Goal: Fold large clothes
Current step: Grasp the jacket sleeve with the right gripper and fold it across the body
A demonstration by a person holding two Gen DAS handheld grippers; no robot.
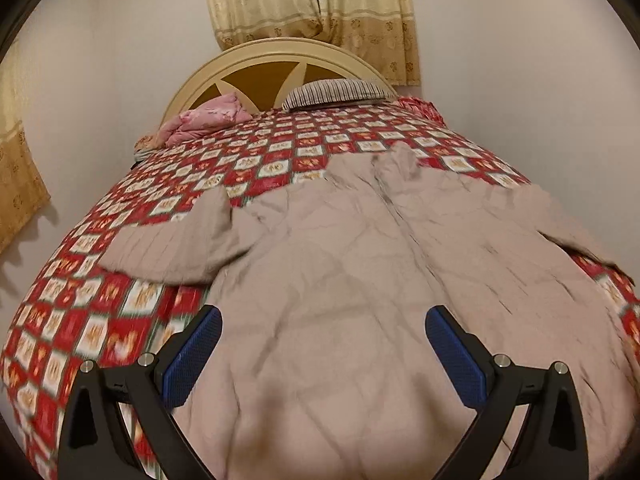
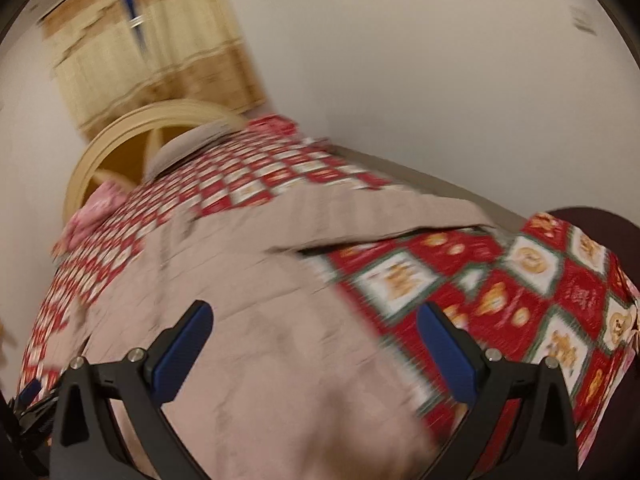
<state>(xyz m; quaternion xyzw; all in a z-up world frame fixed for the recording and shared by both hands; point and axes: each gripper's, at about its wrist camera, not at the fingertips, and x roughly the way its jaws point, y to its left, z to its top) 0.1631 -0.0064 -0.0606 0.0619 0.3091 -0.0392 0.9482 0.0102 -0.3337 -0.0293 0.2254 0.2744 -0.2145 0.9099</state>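
A large beige garment [image 1: 340,264] lies spread flat on the bed, with one sleeve [image 1: 172,244] out to the left and another at the right [image 1: 560,220]. It also shows in the right wrist view [image 2: 256,320], blurred. My left gripper [image 1: 323,320] is open and empty, just above the garment's near hem. My right gripper [image 2: 314,316] is open and empty, over the garment's right side near its edge. The other gripper [image 2: 28,404] shows at the far left of the right wrist view.
The bed has a red checked cover [image 1: 208,168] [image 2: 520,288]. A striped pillow [image 1: 332,94] and a pink bundle [image 1: 208,118] lie by the cream headboard [image 1: 280,46]. Curtains [image 1: 312,0] hang behind. A wall runs close along the bed's right side [image 2: 440,100].
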